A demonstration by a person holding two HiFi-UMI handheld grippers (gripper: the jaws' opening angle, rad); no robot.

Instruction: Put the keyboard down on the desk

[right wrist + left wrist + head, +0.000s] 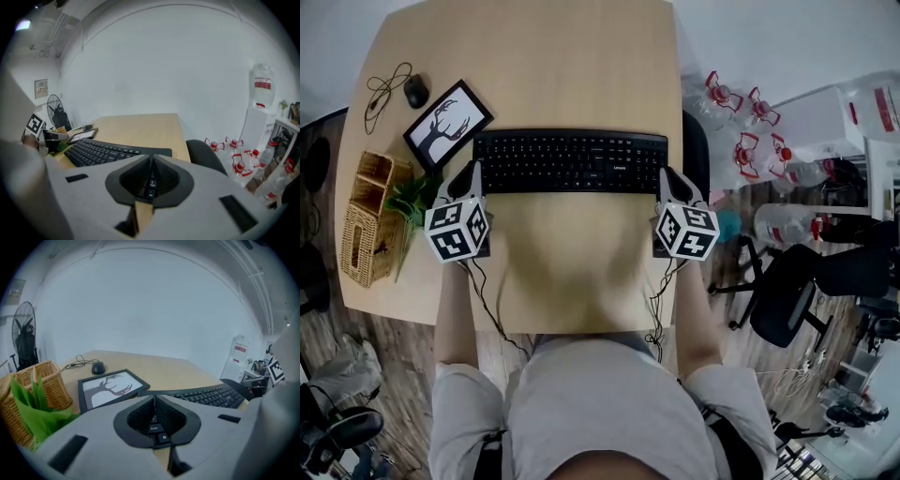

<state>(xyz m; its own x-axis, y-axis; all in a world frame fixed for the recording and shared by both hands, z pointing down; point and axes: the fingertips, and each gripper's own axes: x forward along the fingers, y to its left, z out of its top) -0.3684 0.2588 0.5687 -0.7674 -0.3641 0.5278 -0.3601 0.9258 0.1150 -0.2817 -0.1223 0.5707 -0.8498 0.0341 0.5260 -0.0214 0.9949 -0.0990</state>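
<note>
Head view shows the keyboard (570, 161) lying flat on the tabletop (544, 75), its long side running left to right. The left tool (467, 173) is at the keyboard's left end and the right tool (670, 176) at its right end, both by the near corners. Each is held by one arm of the person. Left of the keyboard lie a frame (447, 124) with a deer drawing and a mouse (416, 90), and a basket (367, 220) with a green plant (414, 197) stands at the tabletop's left edge.

Left gripper view shows the left tool (154, 399) with its two jaws together at the tips and nothing clamped. Some keys of the keyboard (211, 395) show behind and below them. The frame (110, 387) is just beyond the tool, the mouse (98, 367) farther back, the basket (42, 385) and plant (33, 413) at the left. A fan (24, 336) stands by the wall.

Right gripper view shows the right tool (151, 161) also with its jaws together and holding nothing. The keyboard (101, 152) stretches away to the left on the tabletop (136, 129), with a few keys seen behind the jaws. Bottles (234, 154) with red caps are at the right, off the tabletop.
</note>
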